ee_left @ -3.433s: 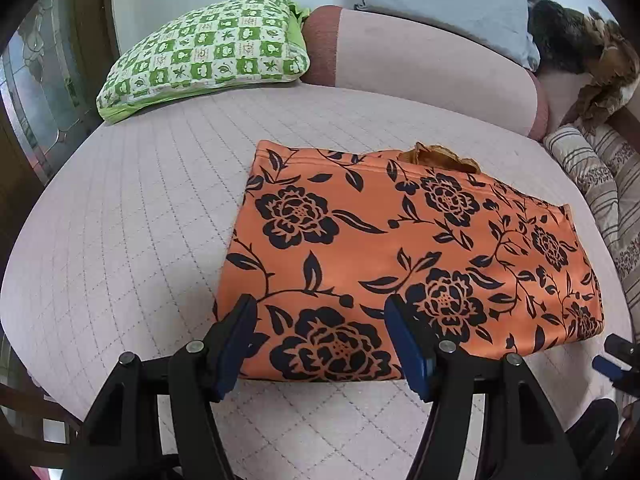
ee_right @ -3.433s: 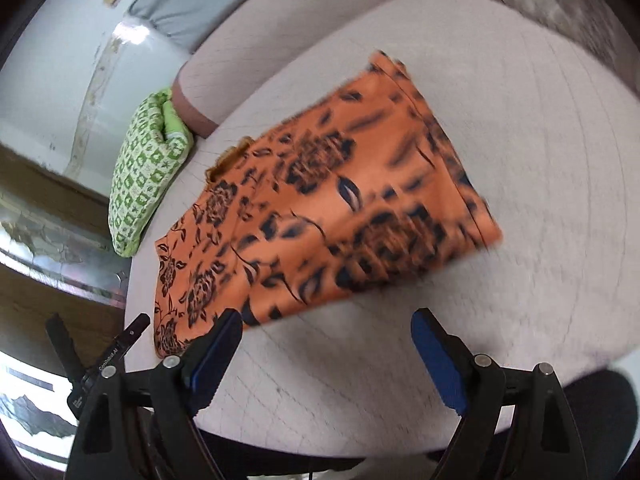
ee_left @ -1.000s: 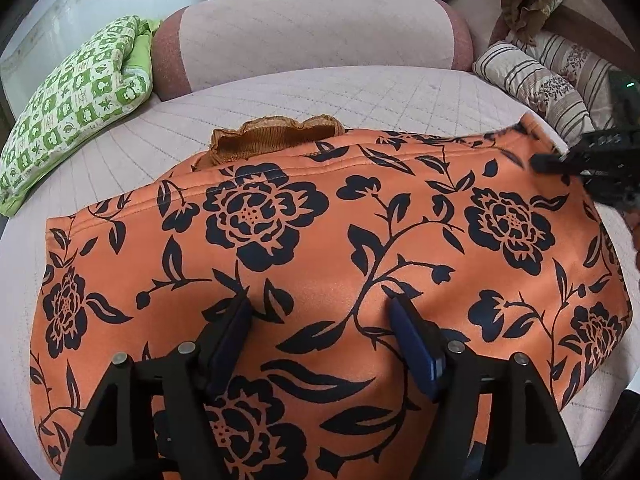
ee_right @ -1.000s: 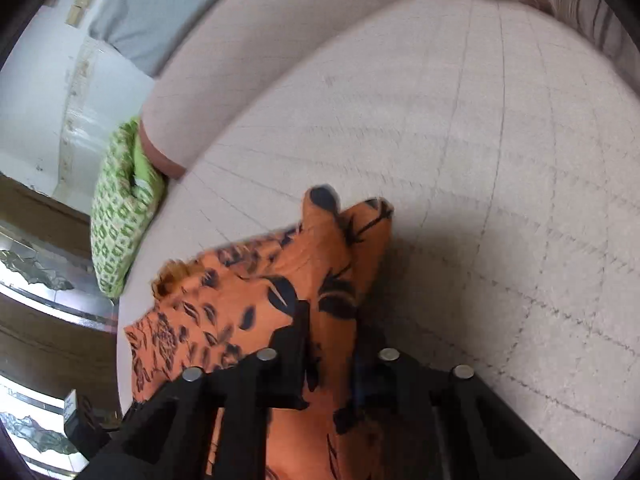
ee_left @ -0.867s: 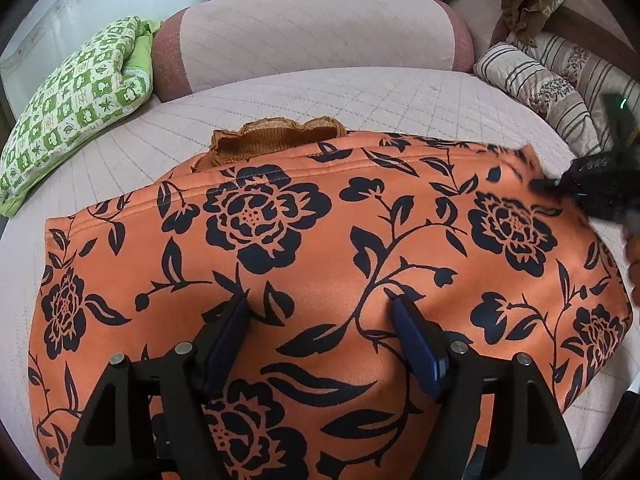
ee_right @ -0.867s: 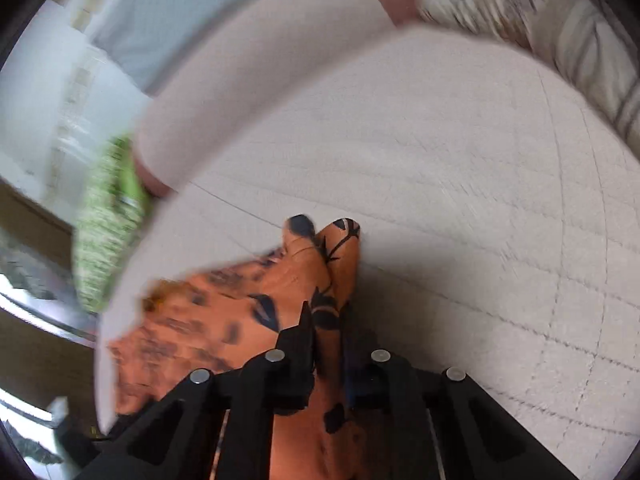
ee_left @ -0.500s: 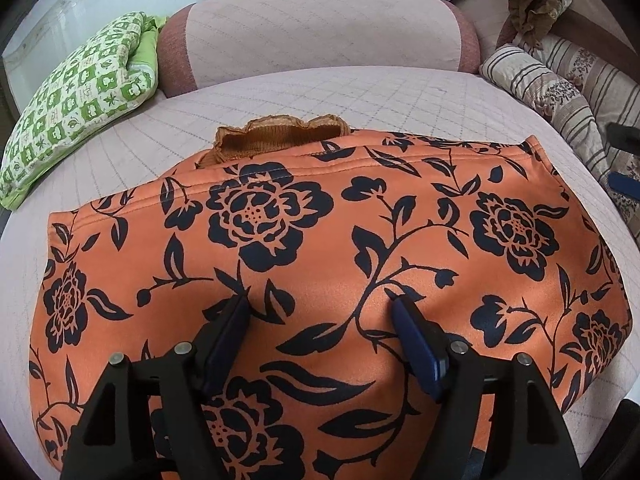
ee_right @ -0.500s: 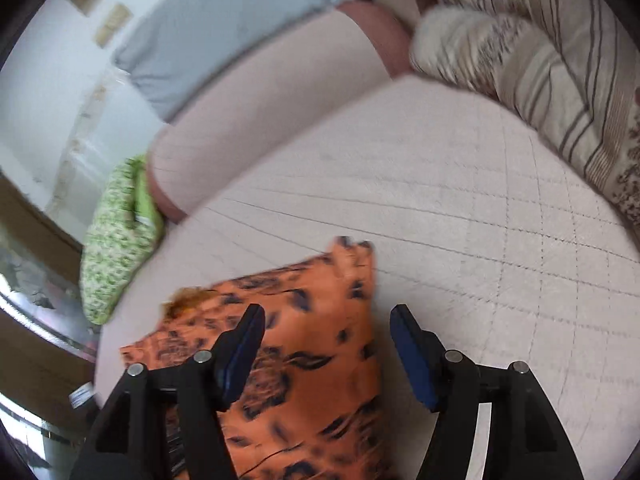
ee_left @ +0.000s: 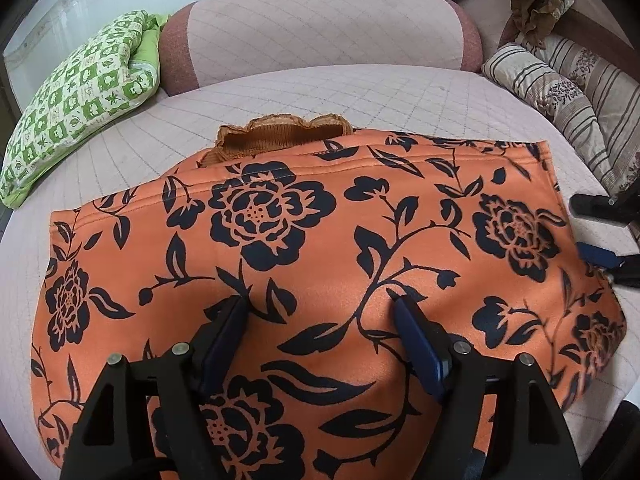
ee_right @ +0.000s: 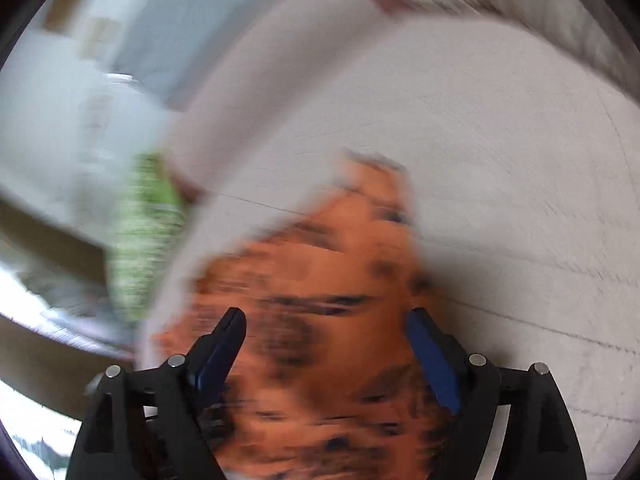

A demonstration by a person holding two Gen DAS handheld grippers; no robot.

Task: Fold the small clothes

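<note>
Garment: orange flowered cloth [ee_left: 320, 240] lies flat on the bed [ee_left: 340, 92], spread for folding.
Left gripper [ee_left: 320, 322]: fingers apart, hovering above the middle.
Right gripper [ee_right: 326, 330]: fingers apart, empty, above the cloth's end; view blurred.

The right wrist view is blurring everything, so the orange cloth [ee_right: 320, 300] is showing only smeared dark marks. In the left view, the cloth's near edge is running off the picture, and the right gripper [ee_left: 600, 232] is being cut by the right border.
</note>
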